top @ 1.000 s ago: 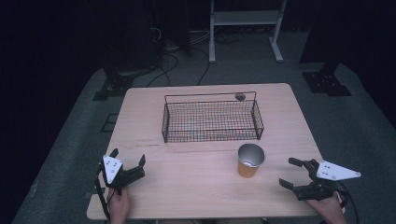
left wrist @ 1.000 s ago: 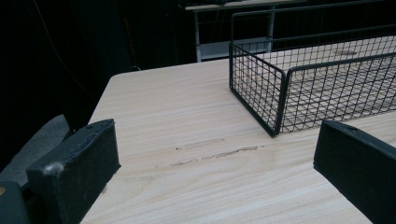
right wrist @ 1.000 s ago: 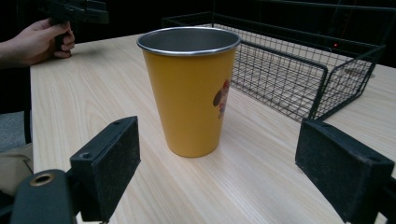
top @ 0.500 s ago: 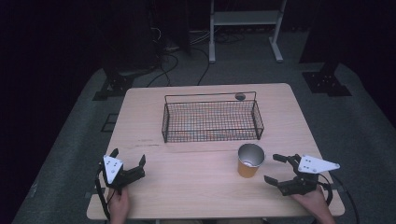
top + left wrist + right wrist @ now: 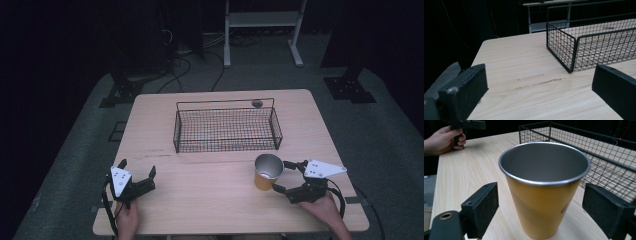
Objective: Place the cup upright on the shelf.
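An orange cup (image 5: 266,173) with a metal rim and bare metal inside stands upright on the wooden table (image 5: 210,200), in front of the wire basket's right end. My right gripper (image 5: 281,176) is open at the cup's right side, one jaw on either flank and neither touching. In the right gripper view the cup (image 5: 544,182) stands between the spread jaws of my right gripper (image 5: 543,206). My left gripper (image 5: 138,167) rests open near the front left of the table, holding nothing. In the left gripper view my left gripper (image 5: 540,83) faces bare wood.
A black wire basket (image 5: 176,135) sits mid-table with nothing in it; its near left corner (image 5: 573,53) is ahead of the left jaws. A small dark round thing (image 5: 257,103) lies behind it. The other hand (image 5: 445,140) shows far off in the right gripper view.
My right gripper has moved left along the table's front until its open jaws flank the cup. The left gripper and the cup have stayed put.
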A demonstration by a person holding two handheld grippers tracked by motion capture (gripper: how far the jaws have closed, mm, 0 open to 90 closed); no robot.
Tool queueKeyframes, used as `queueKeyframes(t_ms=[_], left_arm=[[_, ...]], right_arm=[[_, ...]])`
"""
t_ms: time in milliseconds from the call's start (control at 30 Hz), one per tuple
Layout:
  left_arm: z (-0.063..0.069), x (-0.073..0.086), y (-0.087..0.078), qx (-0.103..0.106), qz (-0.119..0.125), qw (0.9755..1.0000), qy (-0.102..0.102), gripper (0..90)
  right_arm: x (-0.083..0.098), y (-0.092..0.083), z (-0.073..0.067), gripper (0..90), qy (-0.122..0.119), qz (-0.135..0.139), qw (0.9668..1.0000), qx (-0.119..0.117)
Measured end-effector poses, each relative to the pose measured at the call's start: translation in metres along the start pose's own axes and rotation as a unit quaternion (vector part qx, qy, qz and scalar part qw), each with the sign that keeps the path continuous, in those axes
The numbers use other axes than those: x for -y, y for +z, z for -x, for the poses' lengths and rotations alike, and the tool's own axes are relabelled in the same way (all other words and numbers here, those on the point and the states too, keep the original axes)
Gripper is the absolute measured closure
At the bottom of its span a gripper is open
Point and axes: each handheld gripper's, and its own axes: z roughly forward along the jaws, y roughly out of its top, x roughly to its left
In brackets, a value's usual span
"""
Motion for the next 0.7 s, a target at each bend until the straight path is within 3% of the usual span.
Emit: queueKeyframes(t_ms=[700], left_arm=[[0.000,0.000,0.000,0.000,0.000,1.0000,0.001,0.0]], right_arm=[[-0.004,0.029,0.001,12.0,0.008,-0.010,0.9999,0.006]])
